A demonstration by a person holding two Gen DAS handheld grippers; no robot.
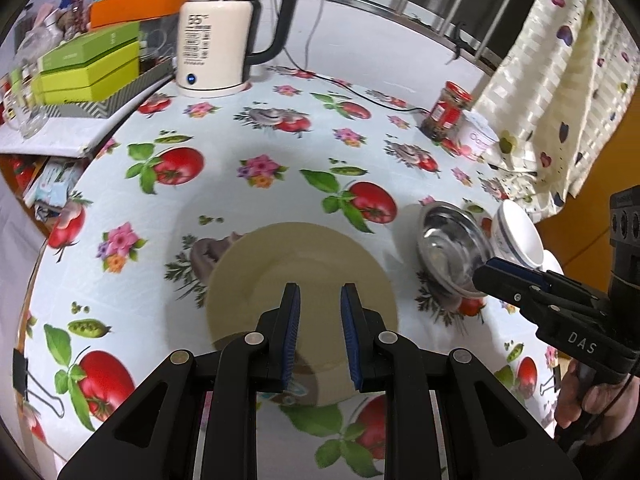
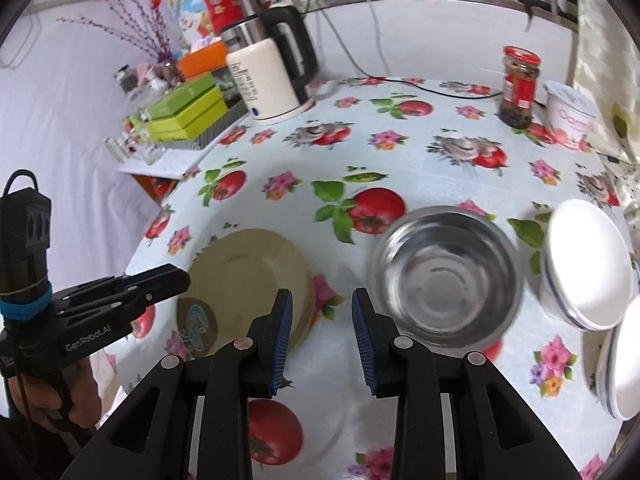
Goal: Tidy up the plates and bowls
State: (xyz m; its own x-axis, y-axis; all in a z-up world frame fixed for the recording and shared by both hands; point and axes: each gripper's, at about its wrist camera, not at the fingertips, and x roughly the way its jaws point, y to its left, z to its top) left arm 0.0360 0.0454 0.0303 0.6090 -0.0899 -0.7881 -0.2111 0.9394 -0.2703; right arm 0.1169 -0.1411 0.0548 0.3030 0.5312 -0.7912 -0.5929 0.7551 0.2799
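I am holding my left gripper (image 1: 320, 300) narrowly parted and empty above the beige plate (image 1: 280, 264). My right gripper (image 2: 322, 308) is hanging likewise, gripping nothing, between that plate and the steel bowl (image 2: 448, 276), with white bowls (image 2: 588, 268) lying beyond it on the tablecloth (image 2: 420, 168).

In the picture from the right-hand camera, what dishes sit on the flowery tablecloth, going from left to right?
Beige plate → shiny steel bowl → white bowl with a blue stripe → another white dish at the right edge, only partly in view.
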